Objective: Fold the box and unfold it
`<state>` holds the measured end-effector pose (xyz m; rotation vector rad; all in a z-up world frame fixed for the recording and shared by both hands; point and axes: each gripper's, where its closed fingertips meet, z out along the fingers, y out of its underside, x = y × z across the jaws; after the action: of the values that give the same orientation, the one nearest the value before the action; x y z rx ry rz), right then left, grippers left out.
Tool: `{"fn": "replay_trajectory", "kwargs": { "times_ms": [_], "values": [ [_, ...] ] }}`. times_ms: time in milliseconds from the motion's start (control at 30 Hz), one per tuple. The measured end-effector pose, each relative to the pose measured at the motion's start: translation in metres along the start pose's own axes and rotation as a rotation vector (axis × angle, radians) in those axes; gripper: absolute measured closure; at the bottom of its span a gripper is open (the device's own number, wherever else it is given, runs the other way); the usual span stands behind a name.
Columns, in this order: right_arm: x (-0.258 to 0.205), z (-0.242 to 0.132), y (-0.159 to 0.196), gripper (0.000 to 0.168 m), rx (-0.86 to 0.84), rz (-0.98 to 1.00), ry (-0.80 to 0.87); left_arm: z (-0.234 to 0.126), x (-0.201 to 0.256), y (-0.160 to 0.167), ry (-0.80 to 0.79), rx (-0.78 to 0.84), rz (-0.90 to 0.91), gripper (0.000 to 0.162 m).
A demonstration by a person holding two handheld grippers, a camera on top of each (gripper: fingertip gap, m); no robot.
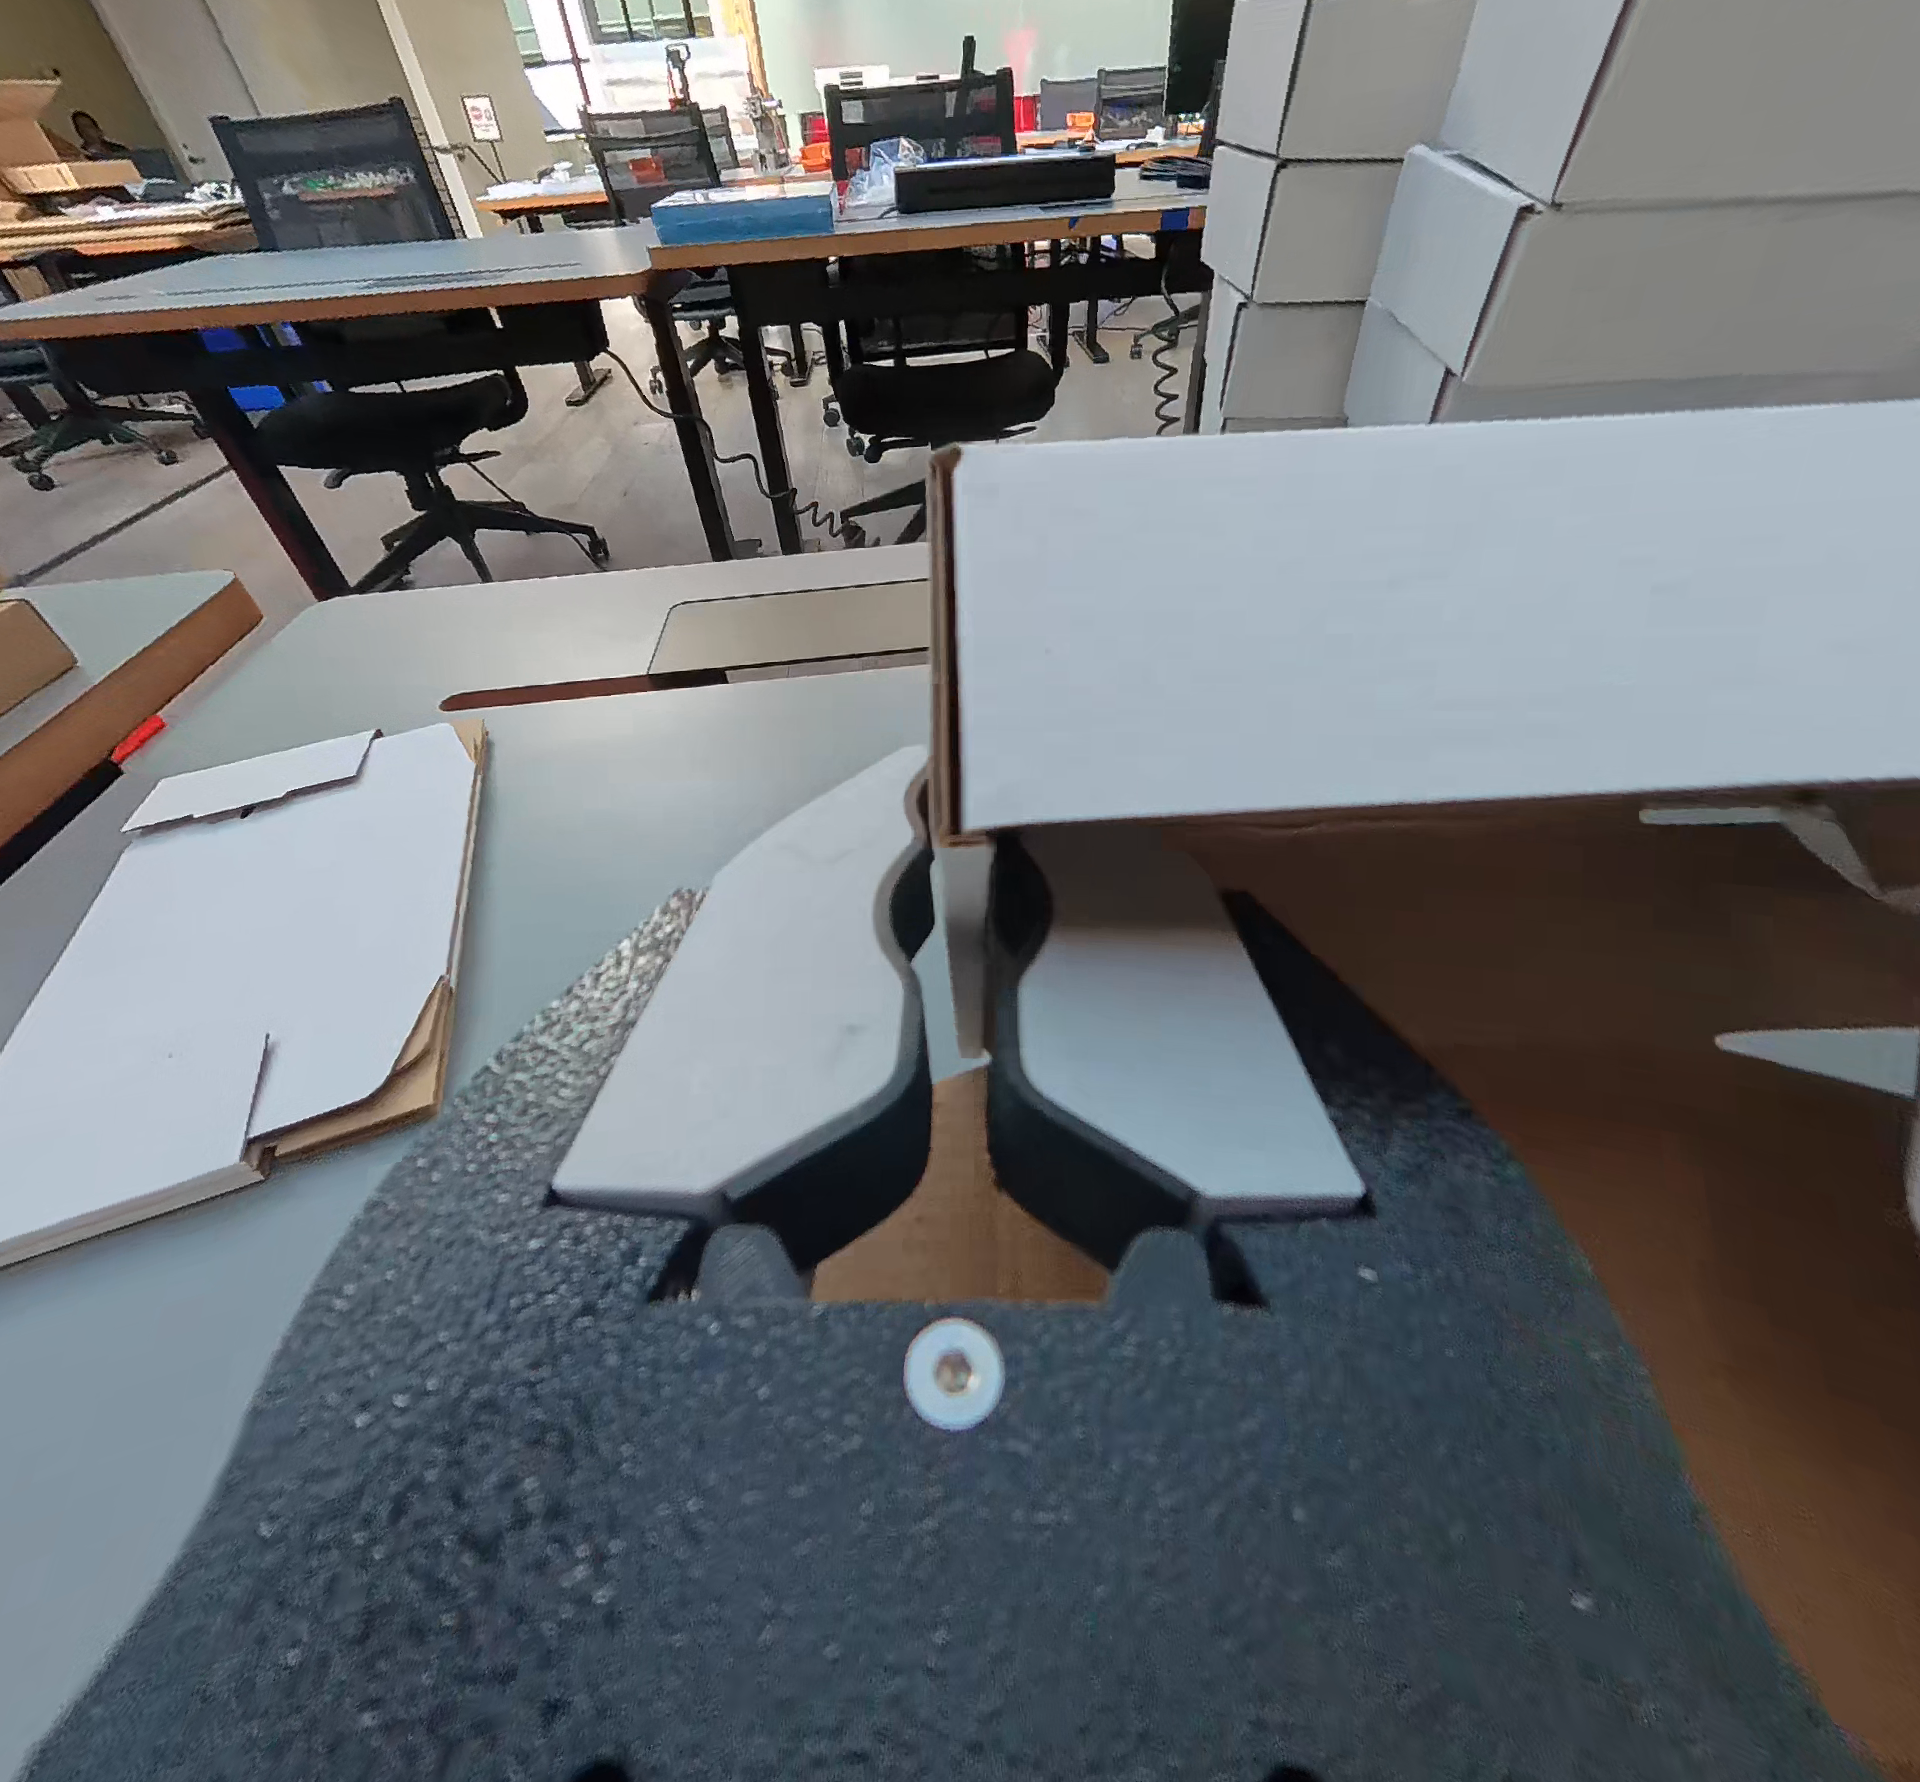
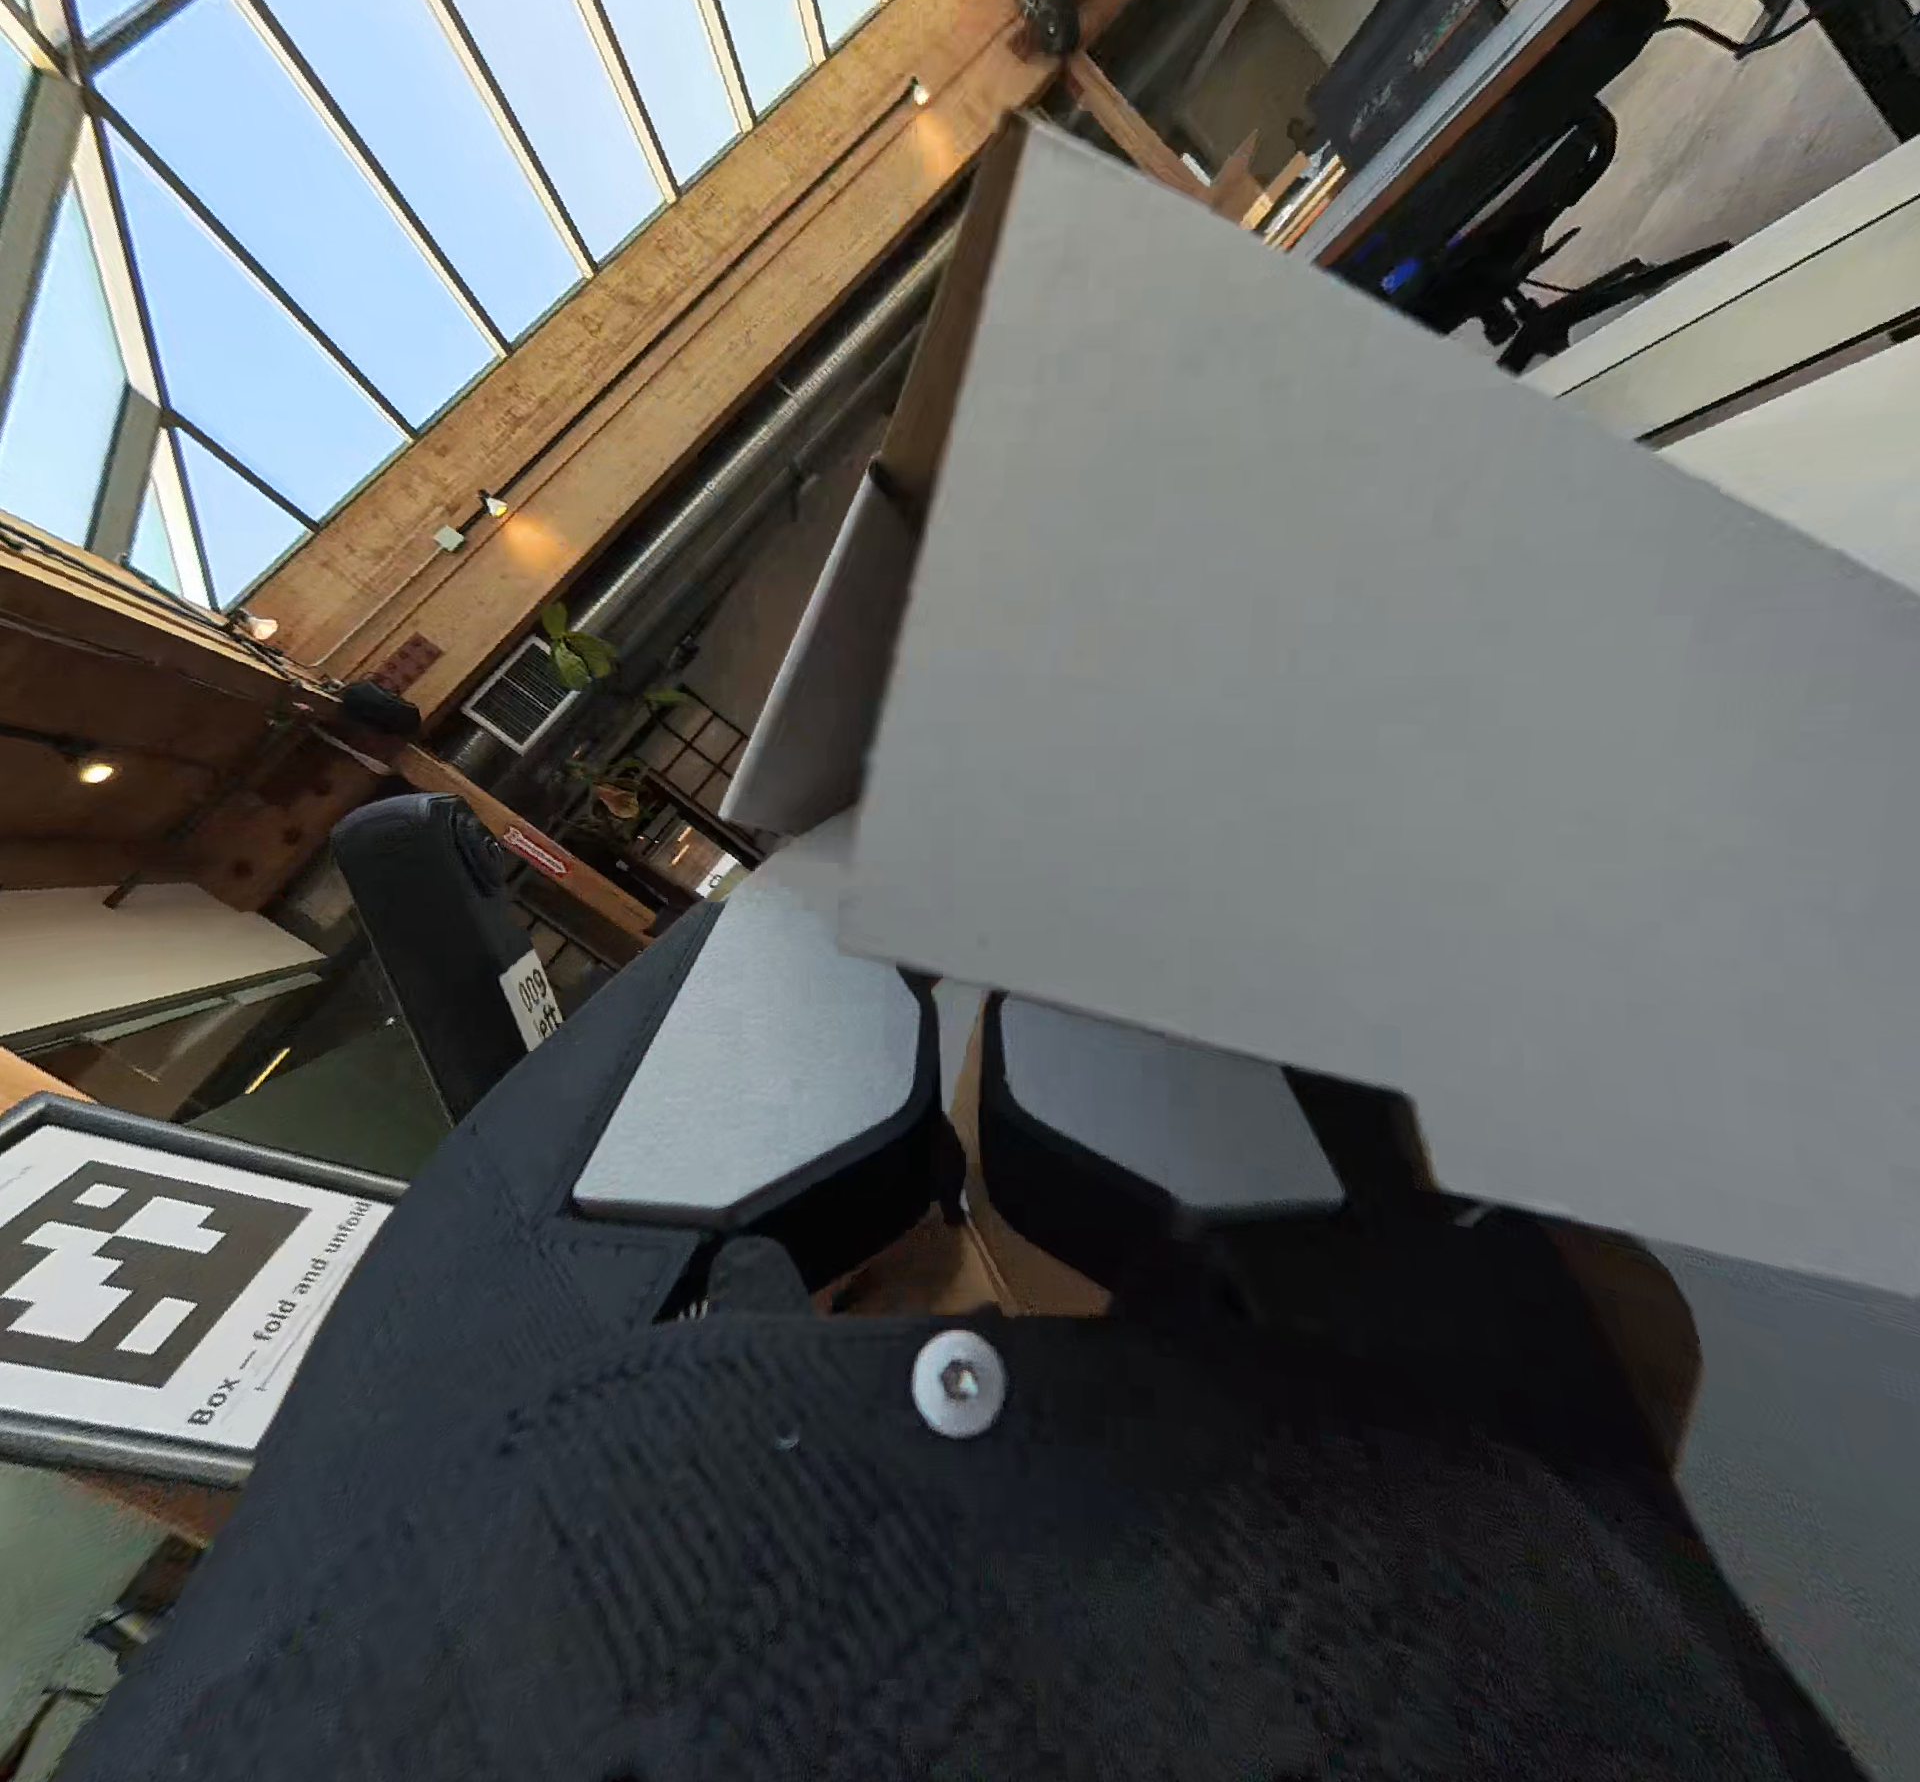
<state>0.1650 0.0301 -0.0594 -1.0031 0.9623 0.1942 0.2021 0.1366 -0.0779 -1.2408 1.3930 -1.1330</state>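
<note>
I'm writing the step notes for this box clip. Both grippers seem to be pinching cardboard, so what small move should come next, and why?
Probably pull the pinched panels gently apart to open the box toward flat. The left gripper is shut on a thin edge of it, the right gripper likewise, and the box is held up with its brown inside showing. A stack of flat blanks lies on the table, which suggests where it goes.

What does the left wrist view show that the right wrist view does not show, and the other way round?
Only the left wrist view shows the flat cardboard sheets lying on the grey table and the stacked white boxes behind. Only the right wrist view shows the skylight, the wooden beam and a framed marker card. Both show the white box, with a hand-held gripper shut on a cardboard wall: left hand-held gripper, right hand-held gripper.
</note>
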Motion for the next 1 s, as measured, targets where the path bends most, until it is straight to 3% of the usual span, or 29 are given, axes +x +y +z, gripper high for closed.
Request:
{"fn": "replay_trajectory", "kwargs": {
  "times_ms": [33,267,600,833,1000],
  "values": [
    [0.002,-0.002,0.004,0.168,-0.028,-0.030,0.031,0.000,-0.006,-0.003,-0.016,0.005,0.001,0.156],
    [0.002,-0.028,0.013,0.168,-0.095,-0.167,0.112,-0.001,-0.039,-0.008,-0.074,0.009,-0.055,0.156],
    [0.067,-0.049,-0.001,0.168,0.014,0.141,0.146,-0.005,-0.045,-0.003,-0.015,0.002,-0.197,0.156],
    [0.070,-0.042,0.001,0.168,0.075,0.207,0.088,-0.004,-0.038,0.002,0.025,-0.015,-0.208,0.156],
    [0.064,-0.042,-0.003,0.168,0.127,0.127,0.089,-0.005,-0.036,0.005,0.026,-0.020,-0.175,0.156]
  ]
}}
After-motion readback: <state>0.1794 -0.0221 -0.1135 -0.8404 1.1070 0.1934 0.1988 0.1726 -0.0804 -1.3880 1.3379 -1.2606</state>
